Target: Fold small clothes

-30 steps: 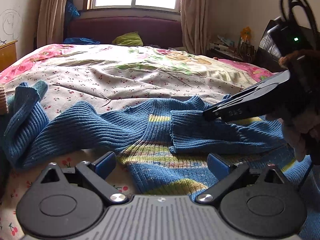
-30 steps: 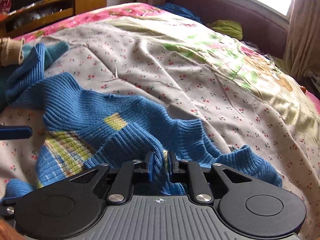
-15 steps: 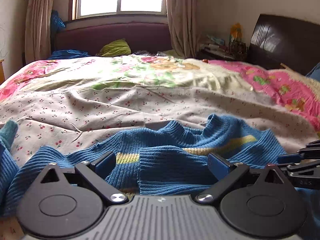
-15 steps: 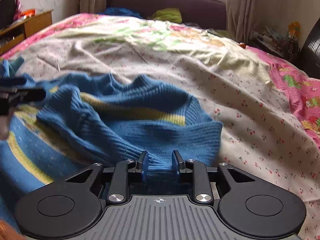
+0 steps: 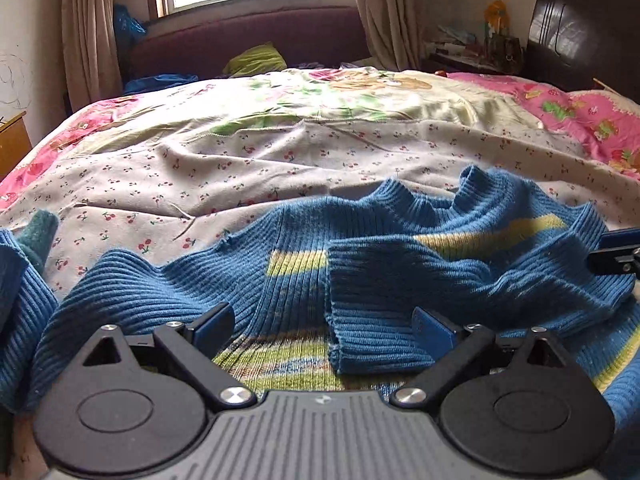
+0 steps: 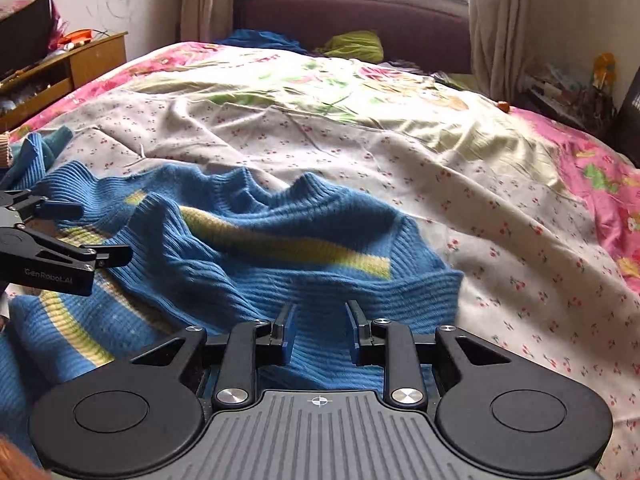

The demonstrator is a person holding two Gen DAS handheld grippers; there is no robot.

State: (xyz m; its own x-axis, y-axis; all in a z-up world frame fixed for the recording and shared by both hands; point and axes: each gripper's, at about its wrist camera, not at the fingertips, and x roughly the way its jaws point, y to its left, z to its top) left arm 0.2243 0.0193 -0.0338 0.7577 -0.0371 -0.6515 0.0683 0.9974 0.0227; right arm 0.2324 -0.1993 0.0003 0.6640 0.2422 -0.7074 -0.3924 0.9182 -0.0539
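Observation:
A blue ribbed sweater [image 5: 400,248] with yellow stripes lies rumpled on the bed, collar toward the window. One sleeve is folded across its chest, its cuff [image 5: 372,320] nearest me. My left gripper [image 5: 323,326] hovers low over that cuff, wide open with nothing pinched. It also shows at the left edge of the right wrist view as the left gripper [image 6: 96,234]. My right gripper [image 6: 320,332] is over the sweater [image 6: 280,240] at its right shoulder. Its jaws stand partly apart, the knit lies loose between them, and the pads are not pressing. The right gripper [image 5: 612,249] shows at the right edge of the left wrist view.
The bed's cherry-print sheet [image 5: 280,160] stretches beyond the sweater, with pink floral bedding [image 6: 600,168] to the right. More blue and teal knitwear [image 5: 24,280] is piled at the left. A wooden cabinet [image 6: 60,72] stands left and a dark headboard [image 5: 580,32] right.
My right gripper's jaws parted and let go of the sleeve fold, which now rests across the chest. That gripper drew away to the sweater's right side. The left gripper stayed open.

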